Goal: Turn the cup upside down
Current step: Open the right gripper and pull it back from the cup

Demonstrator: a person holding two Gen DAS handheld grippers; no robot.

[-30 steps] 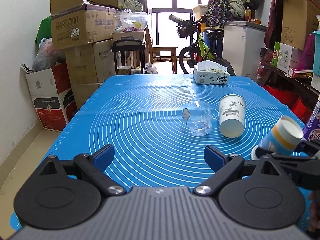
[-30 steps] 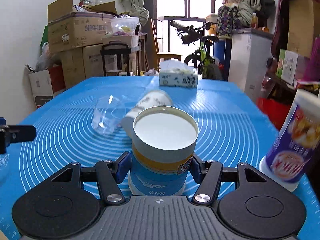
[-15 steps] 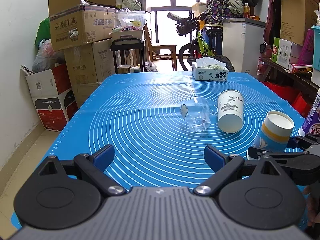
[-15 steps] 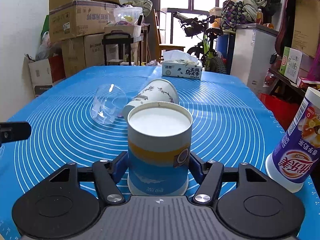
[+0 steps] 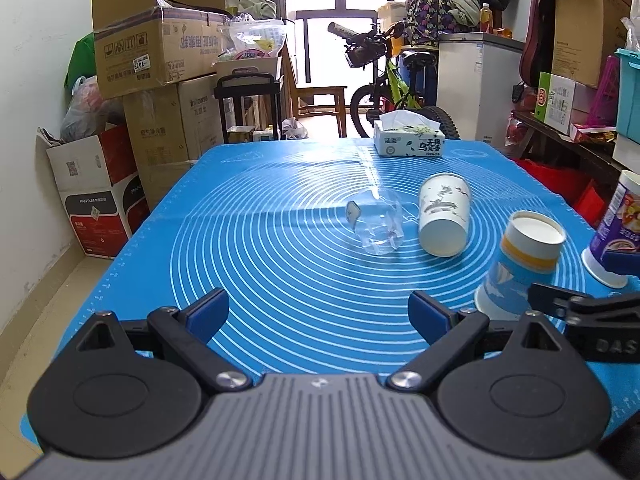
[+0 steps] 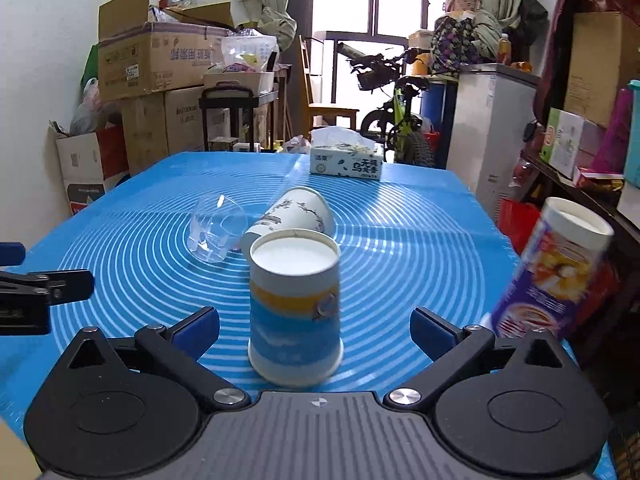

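Right hand-held gripper (image 6: 315,328) stood spread wide, blue pads clear of paper cup (image 6: 295,308) between them. Cup sat upside down on blue mat (image 6: 400,248) over desk: white base up, yellow band, blue-and-white print below, small round emblem. Left hand-held gripper (image 5: 318,312) also spread, holding nothing. Beyond: clear plastic cup (image 6: 216,228) and white paper cup (image 6: 296,212) on sides; tissue box (image 6: 346,162), lettering too small to read.

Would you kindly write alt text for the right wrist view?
A blue-and-yellow paper cup stands upside down on the blue mat, between the open right gripper fingers, untouched. Behind it lie a white cup and a clear cup.
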